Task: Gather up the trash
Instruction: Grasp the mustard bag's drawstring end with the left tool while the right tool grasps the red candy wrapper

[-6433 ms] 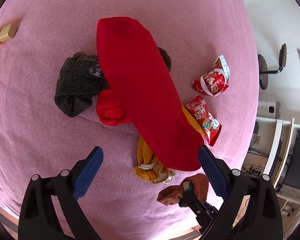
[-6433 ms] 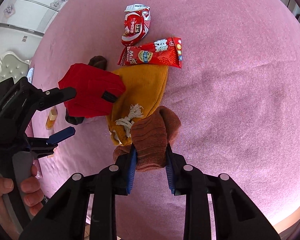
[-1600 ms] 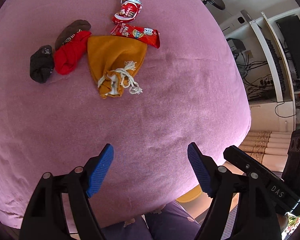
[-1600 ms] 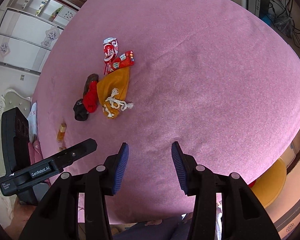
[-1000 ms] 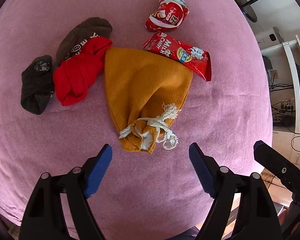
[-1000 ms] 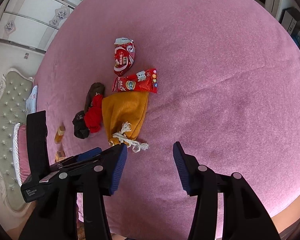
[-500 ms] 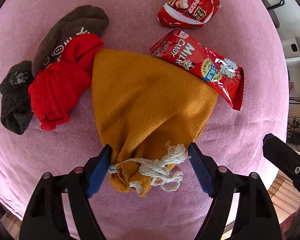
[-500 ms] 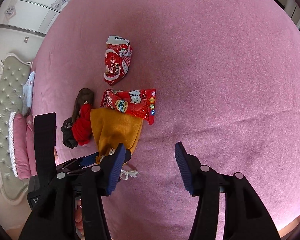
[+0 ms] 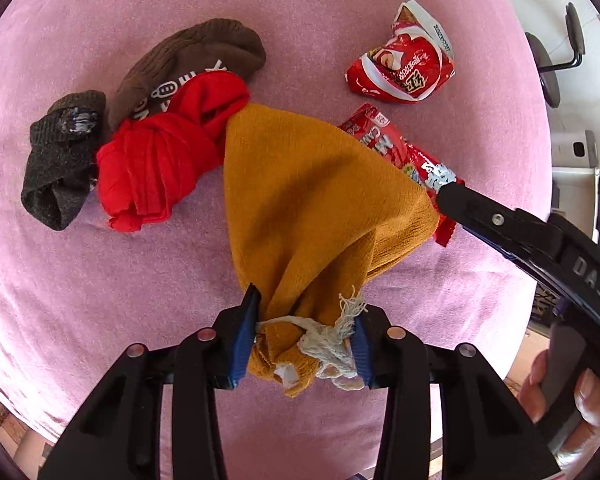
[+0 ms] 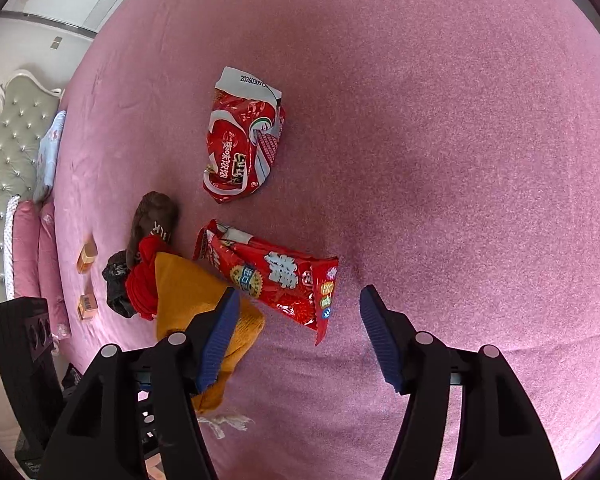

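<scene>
Two red wrappers lie on the pink bed (image 10: 440,120): the candy bag (image 10: 272,276) flat and glossy beside the mustard cloth (image 9: 312,200), the crumpled packet (image 10: 240,148) further off. Both look light, thin, probably slippery; an edge seems the best hold. The left gripper (image 9: 304,340) pinches the soft cloth's tasselled end. The right gripper (image 10: 300,332) is spread near the bag.

Bare pink bedspread (image 10: 460,160) right of wrappers (image 10: 276,276)
</scene>
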`<act>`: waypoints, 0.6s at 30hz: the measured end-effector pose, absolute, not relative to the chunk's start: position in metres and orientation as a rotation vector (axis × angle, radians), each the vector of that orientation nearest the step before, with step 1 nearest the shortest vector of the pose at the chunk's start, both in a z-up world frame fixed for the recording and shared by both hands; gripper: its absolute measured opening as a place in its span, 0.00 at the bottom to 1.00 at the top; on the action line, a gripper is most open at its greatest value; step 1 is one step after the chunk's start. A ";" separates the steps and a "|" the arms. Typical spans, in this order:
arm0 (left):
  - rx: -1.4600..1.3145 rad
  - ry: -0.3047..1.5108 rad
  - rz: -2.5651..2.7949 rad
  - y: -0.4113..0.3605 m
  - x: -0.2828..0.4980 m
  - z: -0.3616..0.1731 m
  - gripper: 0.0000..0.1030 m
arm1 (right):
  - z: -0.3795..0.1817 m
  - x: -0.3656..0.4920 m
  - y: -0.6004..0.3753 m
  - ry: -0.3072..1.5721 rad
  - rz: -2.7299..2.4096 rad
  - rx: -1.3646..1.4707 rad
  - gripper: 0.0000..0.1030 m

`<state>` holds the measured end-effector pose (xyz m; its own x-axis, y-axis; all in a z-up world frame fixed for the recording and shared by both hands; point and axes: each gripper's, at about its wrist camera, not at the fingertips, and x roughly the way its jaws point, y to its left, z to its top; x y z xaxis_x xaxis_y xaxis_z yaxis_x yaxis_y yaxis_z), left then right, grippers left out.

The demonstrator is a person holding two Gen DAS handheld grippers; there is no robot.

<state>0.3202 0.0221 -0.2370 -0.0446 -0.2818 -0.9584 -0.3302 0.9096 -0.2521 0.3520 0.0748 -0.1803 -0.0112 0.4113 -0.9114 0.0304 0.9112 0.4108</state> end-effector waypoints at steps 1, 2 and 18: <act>-0.487 1.639 0.044 0.024 0.319 -0.236 0.40 | -0.184 0.354 0.076 1.570 0.305 0.365 0.59; -0.493 1.641 0.046 0.026 0.316 -0.236 0.40 | -0.187 0.356 0.076 1.576 0.299 0.376 0.59; -0.536 1.639 0.010 0.055 0.272 -0.214 0.40 | -0.180 0.342 0.092 1.526 0.223 0.279 0.20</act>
